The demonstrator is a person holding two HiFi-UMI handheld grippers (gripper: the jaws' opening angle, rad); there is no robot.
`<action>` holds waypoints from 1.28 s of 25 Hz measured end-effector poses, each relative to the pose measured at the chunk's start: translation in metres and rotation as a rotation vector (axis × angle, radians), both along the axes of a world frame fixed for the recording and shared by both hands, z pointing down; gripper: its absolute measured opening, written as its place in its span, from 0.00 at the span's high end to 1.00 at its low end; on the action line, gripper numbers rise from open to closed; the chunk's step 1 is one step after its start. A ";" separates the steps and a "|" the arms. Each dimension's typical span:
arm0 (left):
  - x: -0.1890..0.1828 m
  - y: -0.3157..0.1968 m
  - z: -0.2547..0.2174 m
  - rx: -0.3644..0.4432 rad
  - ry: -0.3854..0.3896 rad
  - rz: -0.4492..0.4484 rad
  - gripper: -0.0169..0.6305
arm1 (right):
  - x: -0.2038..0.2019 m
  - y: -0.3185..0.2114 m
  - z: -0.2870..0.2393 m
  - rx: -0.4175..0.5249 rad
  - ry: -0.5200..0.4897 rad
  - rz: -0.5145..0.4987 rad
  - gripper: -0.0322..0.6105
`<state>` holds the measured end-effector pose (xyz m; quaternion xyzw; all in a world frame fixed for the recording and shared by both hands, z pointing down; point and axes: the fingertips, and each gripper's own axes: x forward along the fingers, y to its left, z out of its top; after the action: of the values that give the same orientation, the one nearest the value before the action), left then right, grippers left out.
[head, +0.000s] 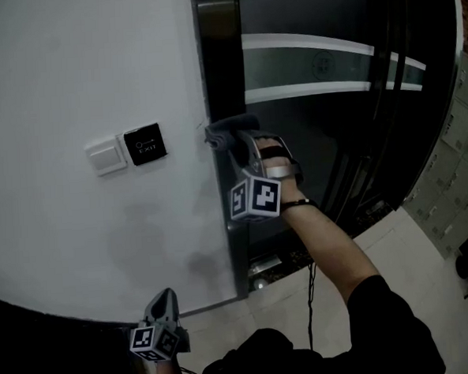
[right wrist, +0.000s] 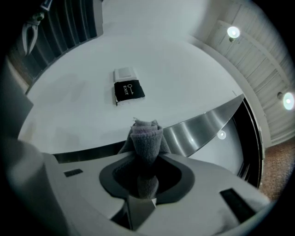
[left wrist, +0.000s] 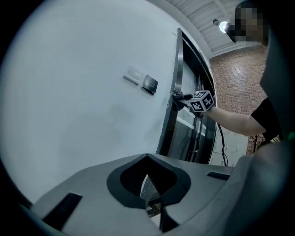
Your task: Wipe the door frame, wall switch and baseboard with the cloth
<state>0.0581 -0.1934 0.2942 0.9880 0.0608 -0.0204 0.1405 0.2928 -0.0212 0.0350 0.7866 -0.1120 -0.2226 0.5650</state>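
Grey fleece – the cloth (right wrist: 146,138) – sits bunched into a thick roll between the jaws of the right gripper (head: 235,139), which are closed on its lower part so that the folded end sticks out past the tips. That leaves a soft pad in front and no hard part reaching the surface. The roll's long axis runs along the jaws, and its free end points at the door frame (head: 219,80), just where the dark metal upright meets the white wall (head: 53,75). In the head view the cloth appears to touch the frame's edge at about the height of the wall plates, so the frame looks like the part being wiped now.

Just to the left of the cloth on the wall sit 2 plates side by side: a black EXIT button (head: 145,143) nearer the frame and the white wall switch (head: 106,158) beyond it – neither is touched.

The left gripper (head: 165,299) hangs low and well apart from the work, tips aimed up at the wall; its jaws are together with nothing between them, likely just kept out of the way. The baseboard cannot be made out clearly.
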 end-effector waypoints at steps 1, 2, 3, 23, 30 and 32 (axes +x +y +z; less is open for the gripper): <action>0.001 0.001 0.001 0.002 -0.003 0.003 0.97 | 0.000 0.000 0.006 -0.005 -0.006 -0.001 0.81; 0.001 0.003 0.001 0.004 -0.004 0.006 0.97 | 0.001 0.000 0.011 -0.007 -0.013 -0.002 0.81; 0.002 0.004 0.001 0.005 -0.003 0.008 0.97 | 0.001 0.000 0.015 -0.008 -0.018 -0.004 0.81; 0.012 0.023 0.014 0.064 -0.048 0.045 0.97 | 0.005 0.000 0.154 -0.054 -0.220 -0.011 0.81; 0.011 0.026 0.018 0.053 -0.073 0.042 0.97 | 0.008 0.001 0.185 -0.056 -0.267 -0.010 0.81; 0.008 0.029 0.021 0.047 -0.080 0.045 0.97 | 0.007 0.004 0.194 -0.062 -0.279 -0.007 0.81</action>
<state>0.0661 -0.1649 0.3150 0.9894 0.0779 0.0237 0.1201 0.3000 -0.0173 0.2286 0.7918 -0.1990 -0.1093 0.5670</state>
